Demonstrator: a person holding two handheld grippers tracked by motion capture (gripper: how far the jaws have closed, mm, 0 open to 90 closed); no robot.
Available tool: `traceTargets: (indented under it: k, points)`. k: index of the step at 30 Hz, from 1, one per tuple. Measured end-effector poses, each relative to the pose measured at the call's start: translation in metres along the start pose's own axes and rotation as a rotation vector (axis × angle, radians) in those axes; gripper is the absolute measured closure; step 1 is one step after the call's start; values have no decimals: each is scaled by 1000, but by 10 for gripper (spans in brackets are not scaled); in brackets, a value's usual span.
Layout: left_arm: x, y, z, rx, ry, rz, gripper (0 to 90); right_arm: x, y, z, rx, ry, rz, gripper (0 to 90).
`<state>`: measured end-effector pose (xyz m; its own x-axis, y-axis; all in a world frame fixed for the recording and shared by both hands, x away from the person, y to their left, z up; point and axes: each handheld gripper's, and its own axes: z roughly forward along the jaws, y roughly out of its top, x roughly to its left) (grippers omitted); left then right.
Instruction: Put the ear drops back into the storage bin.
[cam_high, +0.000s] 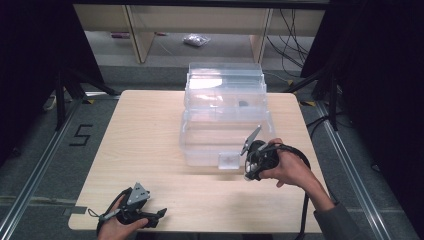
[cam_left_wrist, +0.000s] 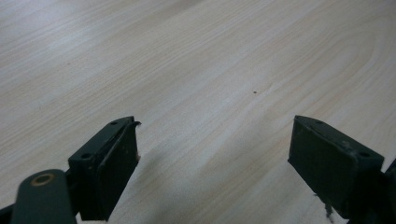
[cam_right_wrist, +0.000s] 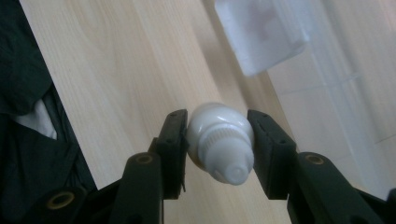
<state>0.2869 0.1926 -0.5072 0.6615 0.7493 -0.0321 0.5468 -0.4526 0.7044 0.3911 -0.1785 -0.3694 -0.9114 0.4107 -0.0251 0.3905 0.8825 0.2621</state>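
Right gripper (cam_right_wrist: 217, 149) clamps small white bottle (cam_right_wrist: 219, 140) beside clear tiered box (cam_high: 225, 107), left gripper (cam_left_wrist: 215, 158) gaping idle on table (cam_left_wrist: 187, 70); transport step, next likely careful placement into a compartment.

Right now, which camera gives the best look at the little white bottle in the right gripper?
The right gripper view: the white bottle sits close up between the right gripper jaws, its ribbed cap facing the camera. In the high view it is a small white patch under the hand, beside the clear box. The left gripper view faces bare table.
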Motion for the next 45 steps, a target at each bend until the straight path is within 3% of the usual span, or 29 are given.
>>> traceTargets:
  k: [1,2,3,5,8,11,12,13,15,23,25,26,28,30,32,33,45]
  points:
    - [3,1,-2,38,3,45,152,-1,1,-3,-3,7,-4,601]
    - [4,1,-3,46,6,56,151,-1,2,-6,-6,8,-1,601]
    - [4,1,-3,46,6,56,151,-2,3,-7,-12,12,-4,602]
    - [-1,0,1,0,4,0,152,-3,5,-13,-10,8,7,601]
    - [0,0,1,11,16,12,151,-6,7,-19,-17,5,-10,601]
    - [-1,0,0,0,5,1,152,-8,8,-23,-10,6,4,602]
    - [0,0,1,1,19,3,151,-9,11,-29,-5,3,8,602]
    - [-1,0,1,-1,14,-1,151,-9,12,-31,1,5,20,602]
    - [-1,0,0,2,6,5,151,-12,13,-33,-25,7,-4,602]
    - [-1,0,1,3,4,0,151,-19,20,-48,-11,-8,2,602]
    - [3,1,-2,43,3,50,151,-24,23,-56,-25,-23,-3,602]
    - [3,1,-2,43,3,50,151,-24,23,-56,-25,-23,-3,602]
    - [0,0,1,5,8,0,151,-28,25,-59,-21,-33,13,602]
    - [-1,0,0,-4,-1,-2,151,-37,26,-60,-16,-40,25,601]
    - [2,0,-1,28,0,32,151,-44,25,-59,-17,-44,36,602]
    - [0,0,1,1,3,-2,151,-47,25,-58,-14,-43,47,602]
    - [0,0,1,-3,1,-2,152,-84,29,-42,38,-47,127,602]
